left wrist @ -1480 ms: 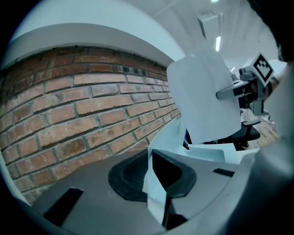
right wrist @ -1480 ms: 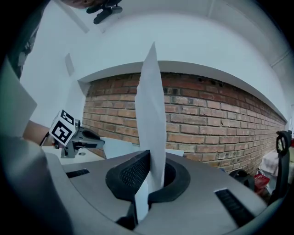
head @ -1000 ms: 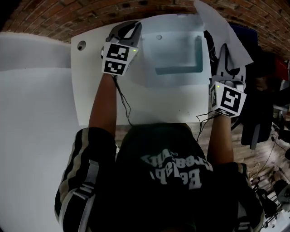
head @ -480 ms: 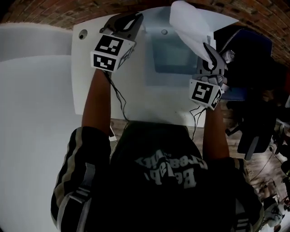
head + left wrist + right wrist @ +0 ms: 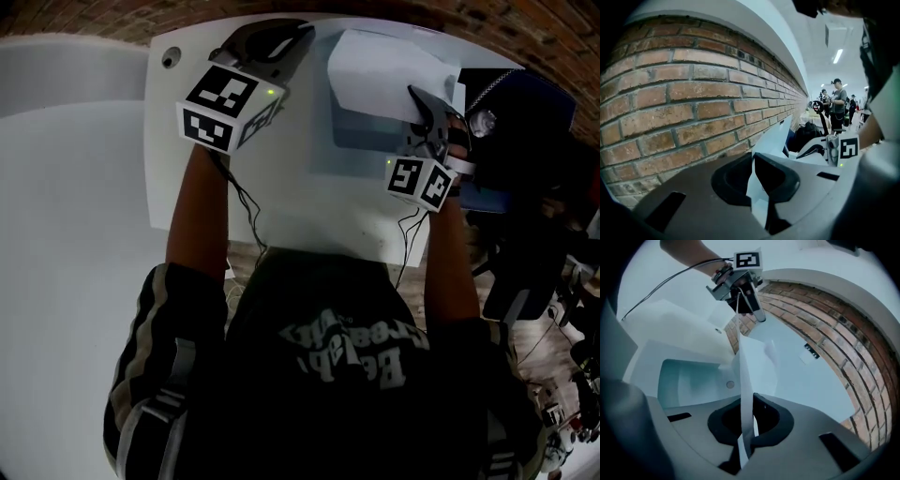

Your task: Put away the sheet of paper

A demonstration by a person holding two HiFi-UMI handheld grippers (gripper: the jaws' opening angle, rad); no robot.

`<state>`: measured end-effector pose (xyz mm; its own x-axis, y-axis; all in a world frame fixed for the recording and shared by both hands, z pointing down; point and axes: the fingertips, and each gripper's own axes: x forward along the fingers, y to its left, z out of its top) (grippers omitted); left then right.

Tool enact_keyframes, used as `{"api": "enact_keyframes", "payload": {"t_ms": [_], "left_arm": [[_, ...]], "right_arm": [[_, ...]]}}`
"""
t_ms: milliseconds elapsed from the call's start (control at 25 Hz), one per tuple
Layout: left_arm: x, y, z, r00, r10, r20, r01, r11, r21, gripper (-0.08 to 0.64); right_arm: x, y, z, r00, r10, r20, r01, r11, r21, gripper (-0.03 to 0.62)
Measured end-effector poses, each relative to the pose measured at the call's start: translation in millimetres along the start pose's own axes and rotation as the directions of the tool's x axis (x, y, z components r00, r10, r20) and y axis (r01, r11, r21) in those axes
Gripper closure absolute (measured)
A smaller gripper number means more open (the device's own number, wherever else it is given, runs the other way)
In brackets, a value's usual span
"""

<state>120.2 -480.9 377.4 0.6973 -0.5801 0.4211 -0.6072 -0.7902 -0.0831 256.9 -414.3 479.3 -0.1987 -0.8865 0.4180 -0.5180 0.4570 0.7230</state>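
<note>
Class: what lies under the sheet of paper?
A translucent bluish folder on the white table; the sheet of paper covers its far part, so anything there is hidden.

The sheet of paper (image 5: 384, 70) is plain white and slightly bowed. It is off the worktop (image 5: 281, 187), pinched at its near right corner by the fingers of the right gripper (image 5: 422, 101). It slopes over the far right part of a translucent folder (image 5: 352, 150).
</note>
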Motion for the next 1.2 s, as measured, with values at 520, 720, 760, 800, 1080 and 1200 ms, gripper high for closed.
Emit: {"api": "enact_keyframes", "payload": {"t_ms": [520, 720, 760, 800, 1080, 1200], "left_arm": [[-3, 3, -2, 0.994, -0.107, 0.015, 0.108, 0.992, -0.060, 0.540], [-5, 1, -4, 0.990, -0.139, 0.024, 0.140, 0.988, -0.066, 0.540], [-6, 0, -4, 0.989, -0.145, 0.025, 0.146, 0.987, -0.068, 0.540], [-7, 0, -5, 0.988, -0.151, 0.025, 0.152, 0.986, -0.069, 0.540], [-13, 1, -8, 0.983, -0.176, 0.042, 0.179, 0.980, -0.089, 0.540], [-15, 6, -9, 0.983, -0.176, 0.047, 0.180, 0.979, -0.097, 0.541]], "right_arm": [[32, 56, -33, 0.945, 0.274, -0.177, -0.307, 0.932, -0.194, 0.597], [40, 69, -47, 0.918, 0.308, -0.250, -0.363, 0.905, -0.220, 0.596], [42, 71, -50, 0.912, 0.314, -0.266, -0.375, 0.899, -0.226, 0.597], [43, 74, -53, 0.904, 0.319, -0.283, -0.387, 0.892, -0.231, 0.595], [45, 93, -90, 0.826, 0.340, -0.449, -0.486, 0.833, -0.265, 0.577], [38, 88, -92, 0.817, 0.340, -0.466, -0.482, 0.846, -0.227, 0.507]]}}
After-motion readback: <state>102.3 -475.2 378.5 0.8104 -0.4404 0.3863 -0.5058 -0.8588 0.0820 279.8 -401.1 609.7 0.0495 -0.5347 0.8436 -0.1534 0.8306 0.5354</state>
